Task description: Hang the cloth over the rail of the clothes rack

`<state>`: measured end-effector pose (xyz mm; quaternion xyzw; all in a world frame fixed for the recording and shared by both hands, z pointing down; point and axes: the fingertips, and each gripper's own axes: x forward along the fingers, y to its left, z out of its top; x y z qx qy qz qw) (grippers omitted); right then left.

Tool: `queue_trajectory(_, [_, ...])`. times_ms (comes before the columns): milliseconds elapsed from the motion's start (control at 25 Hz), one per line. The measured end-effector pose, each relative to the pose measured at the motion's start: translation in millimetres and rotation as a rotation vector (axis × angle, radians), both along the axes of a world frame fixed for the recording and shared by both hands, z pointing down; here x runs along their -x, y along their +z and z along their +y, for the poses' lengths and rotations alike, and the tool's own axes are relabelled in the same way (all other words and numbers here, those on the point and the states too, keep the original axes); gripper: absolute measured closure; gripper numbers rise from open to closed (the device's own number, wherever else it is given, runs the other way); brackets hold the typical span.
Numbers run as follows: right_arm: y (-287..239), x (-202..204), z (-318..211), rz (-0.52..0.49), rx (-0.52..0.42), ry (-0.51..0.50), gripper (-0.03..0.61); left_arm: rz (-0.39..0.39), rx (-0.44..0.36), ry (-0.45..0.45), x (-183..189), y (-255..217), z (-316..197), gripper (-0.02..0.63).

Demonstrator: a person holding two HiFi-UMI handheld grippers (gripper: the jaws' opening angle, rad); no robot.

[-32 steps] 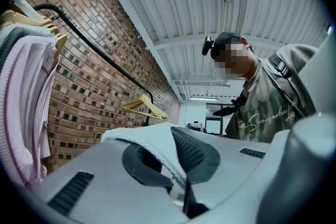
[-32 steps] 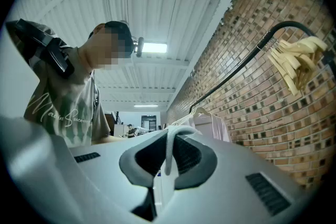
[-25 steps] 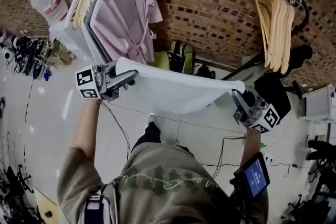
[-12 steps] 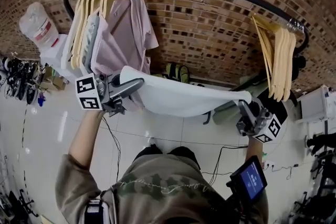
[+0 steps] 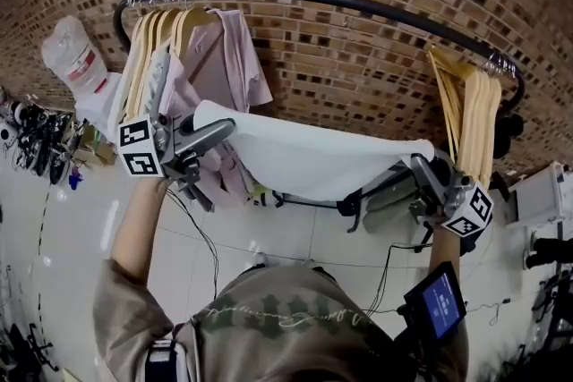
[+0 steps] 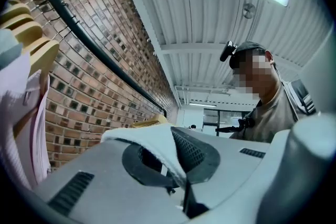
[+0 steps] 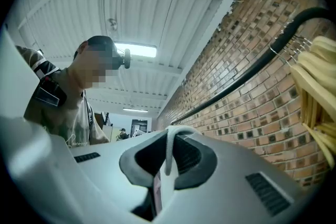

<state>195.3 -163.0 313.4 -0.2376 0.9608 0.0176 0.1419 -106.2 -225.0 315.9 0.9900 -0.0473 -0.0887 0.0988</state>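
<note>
A white cloth (image 5: pixel 313 158) is stretched flat between my two grippers, below the black rail (image 5: pixel 340 1) of the clothes rack. My left gripper (image 5: pixel 222 128) is shut on the cloth's left corner (image 6: pixel 157 144), beside the pink garment. My right gripper (image 5: pixel 419 164) is shut on the right corner (image 7: pixel 170 149), just left of the bare wooden hangers (image 5: pixel 470 112). The rail (image 6: pixel 89 42) runs overhead along the brick wall in both gripper views (image 7: pixel 252 68).
Wooden hangers with a pink garment (image 5: pixel 215 58) crowd the rail's left end; a white bag (image 5: pixel 82 67) hangs further left. A brick wall (image 5: pixel 358 58) stands behind the rack. Cables, bags and shoes (image 5: pixel 36 125) lie on the tiled floor. A person (image 5: pixel 286 326) holds the grippers.
Both grippers have lifted the stretched cloth upward and toward the rail; the view has tilted up, so the whole rail now shows above the cloth.
</note>
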Motion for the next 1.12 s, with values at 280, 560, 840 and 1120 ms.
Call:
queue_trajectory(280, [-67.2, 3.8, -3.4, -0.101, -0.03, -0.107, 0.56, -0.015, -0.111, 0.0, 2.5, -61.7, -13.6, 0.597])
queue_trajectory(560, [-131.0, -10.8, -23.4, -0.096, -0.052, -0.08, 0.56, -0.013, -0.146, -0.001, -8.2, -114.5, -24.1, 0.597])
queue_trajectory(840, [-191.0, -16.2, -35.3, -0.025, -0.16, -0.017, 0.56, -0.026, -0.231, -0.015, -18.2, -166.4, -36.7, 0.597])
queue_trajectory(1120, [-224.6, -22.3, -56.2, -0.057, -0.104, -0.025, 0.56, -0.057, -0.305, -0.043, -23.2, -207.6, -53.7, 0.597])
